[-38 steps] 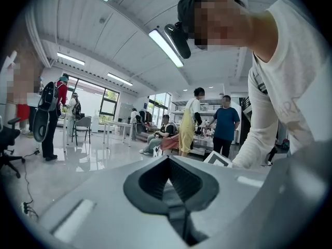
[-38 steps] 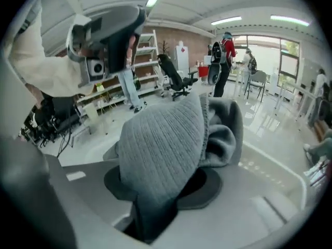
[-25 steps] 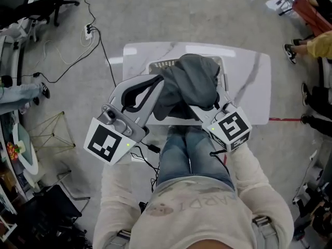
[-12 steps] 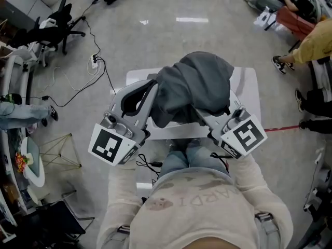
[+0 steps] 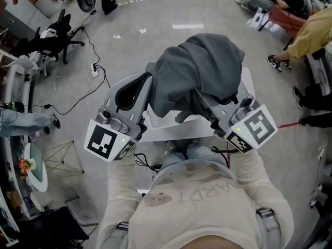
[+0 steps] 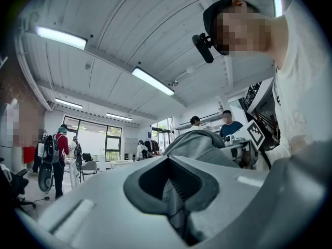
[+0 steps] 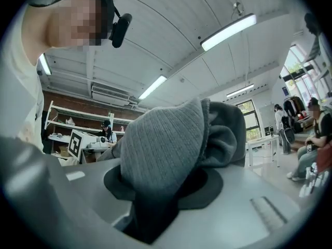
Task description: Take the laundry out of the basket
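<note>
Closest to the head camera, at the bottom of the frame, a person's cream sweater (image 5: 192,206) fills the view, with blue-jeaned knees (image 5: 189,152) just past it. Both sleeves reach forward and a little apart. From the lower left, the left claw (image 5: 149,85) runs up and to the right from its black-and-white marker cube (image 5: 106,141). From the lower right, the right claw (image 5: 201,96) mirrors it, angling up and to the left from its own cube. Both point roughly level and converge.

Each claw is clamped on a bulky grey ribbed-knit garment (image 5: 199,69). The left gripper view shows a thin strip of the knit pinched between closed jaws. The right gripper view shows a thick fold wedged in its jaws and mounding above them. The garment sits bunched in mid frame, slung between the two claws. It is held over a white marble-patterned surface (image 5: 248,84), most of which it covers from this angle. Whether its lowest folds touch anything cannot be told.

Farther out lie the glossy grey floor (image 5: 155,14), a white power strip (image 5: 95,66) with cables at left, a black office chair (image 5: 57,22) at upper left and seated people (image 5: 306,35) at upper right.
</note>
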A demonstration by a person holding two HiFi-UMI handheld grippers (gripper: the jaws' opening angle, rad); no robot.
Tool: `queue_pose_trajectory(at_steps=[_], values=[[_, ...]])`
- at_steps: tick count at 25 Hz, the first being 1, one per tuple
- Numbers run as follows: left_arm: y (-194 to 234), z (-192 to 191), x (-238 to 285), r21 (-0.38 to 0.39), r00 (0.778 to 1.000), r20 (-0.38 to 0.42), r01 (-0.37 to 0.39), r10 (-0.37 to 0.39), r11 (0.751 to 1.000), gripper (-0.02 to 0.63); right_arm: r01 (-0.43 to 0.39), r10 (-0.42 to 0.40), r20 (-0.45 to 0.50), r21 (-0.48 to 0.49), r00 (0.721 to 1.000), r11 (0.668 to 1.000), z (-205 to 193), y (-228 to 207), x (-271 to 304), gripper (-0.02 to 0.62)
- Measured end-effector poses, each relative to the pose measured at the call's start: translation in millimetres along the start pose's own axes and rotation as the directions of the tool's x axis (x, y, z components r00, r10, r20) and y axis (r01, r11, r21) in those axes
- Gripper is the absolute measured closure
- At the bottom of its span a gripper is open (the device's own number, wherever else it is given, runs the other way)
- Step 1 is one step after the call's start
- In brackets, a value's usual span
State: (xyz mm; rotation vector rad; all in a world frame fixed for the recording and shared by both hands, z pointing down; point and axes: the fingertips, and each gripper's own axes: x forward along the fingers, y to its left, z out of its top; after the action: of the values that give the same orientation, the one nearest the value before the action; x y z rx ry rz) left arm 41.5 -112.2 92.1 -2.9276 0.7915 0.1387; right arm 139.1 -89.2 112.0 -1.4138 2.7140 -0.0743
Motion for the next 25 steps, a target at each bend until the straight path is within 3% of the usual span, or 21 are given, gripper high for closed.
queue_pose_trajectory(at_steps=[25], values=[[-4.8,4.3,1.6,0.016,1.000,-0.012,0.021,-0.021,1.000,0.606,0.003,-0.002,0.028,-0.035,1.000,0.999,15.0,2.2,-0.9,0.411]])
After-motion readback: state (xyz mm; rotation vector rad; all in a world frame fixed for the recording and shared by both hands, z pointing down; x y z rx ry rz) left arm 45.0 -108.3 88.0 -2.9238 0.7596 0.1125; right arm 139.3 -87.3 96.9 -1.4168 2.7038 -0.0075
